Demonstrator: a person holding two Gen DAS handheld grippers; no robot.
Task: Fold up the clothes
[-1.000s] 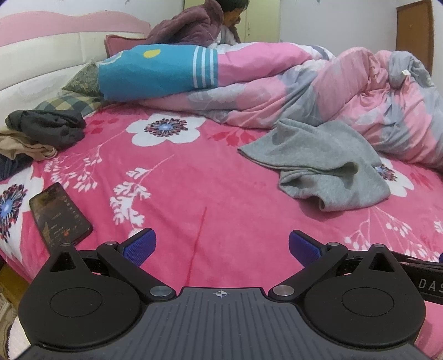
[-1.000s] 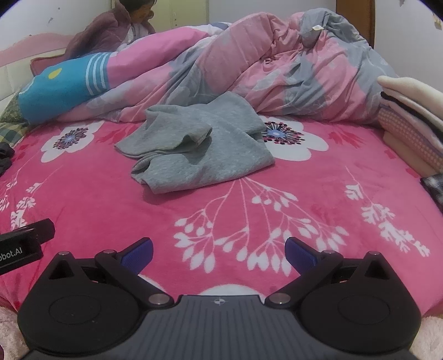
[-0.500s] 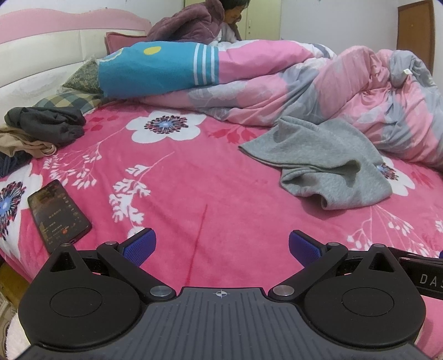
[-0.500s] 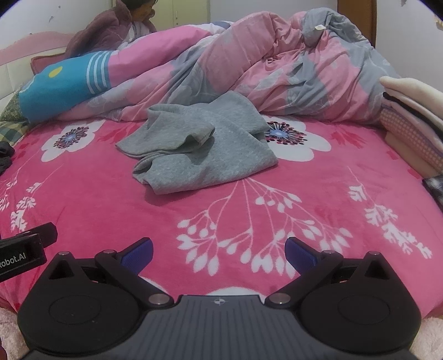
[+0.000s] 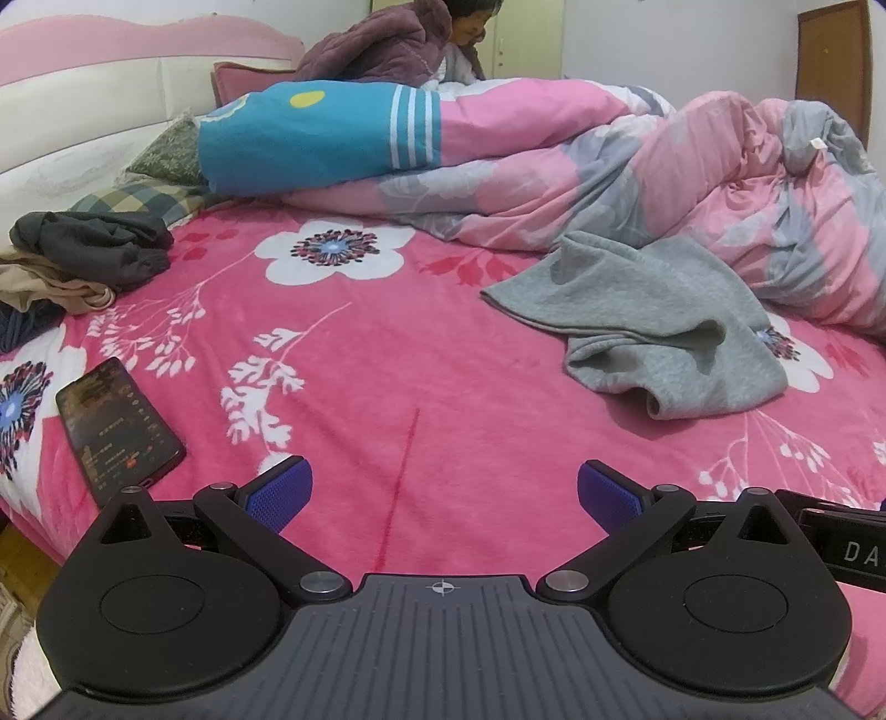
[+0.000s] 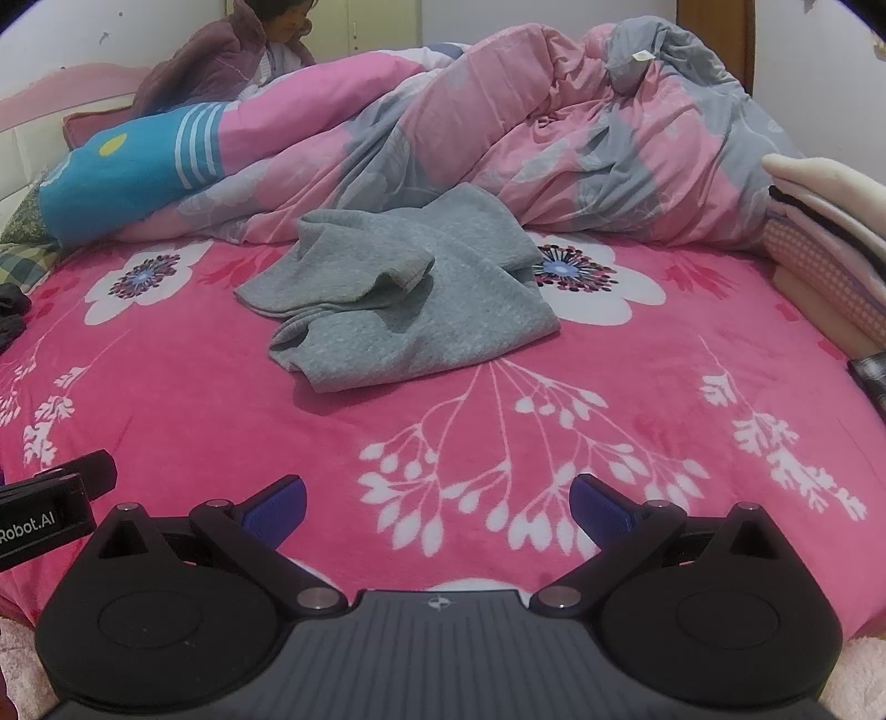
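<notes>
A crumpled grey garment (image 5: 659, 327) (image 6: 410, 299) lies on the pink flowered bedspread (image 5: 360, 354) (image 6: 554, 421), against the bunched quilt. My left gripper (image 5: 440, 490) hovers open over the near edge of the bed, well short and left of the garment, nothing between its blue pads. My right gripper (image 6: 437, 501) is likewise open and empty at the near edge, the garment straight ahead and a little left. Each gripper's body shows at the edge of the other's view.
A pink and grey quilt (image 5: 637, 183) (image 6: 526, 138) is heaped across the back, a person (image 5: 410, 44) sitting behind it. A phone (image 5: 119, 426) lies near left. Dark and tan clothes (image 5: 83, 260) pile at the left; folded clothes (image 6: 830, 232) stack at the right.
Both grippers have crept slightly forward toward the garment; it sits a little larger in each view. Jaws stay open and the garment has not moved.
</notes>
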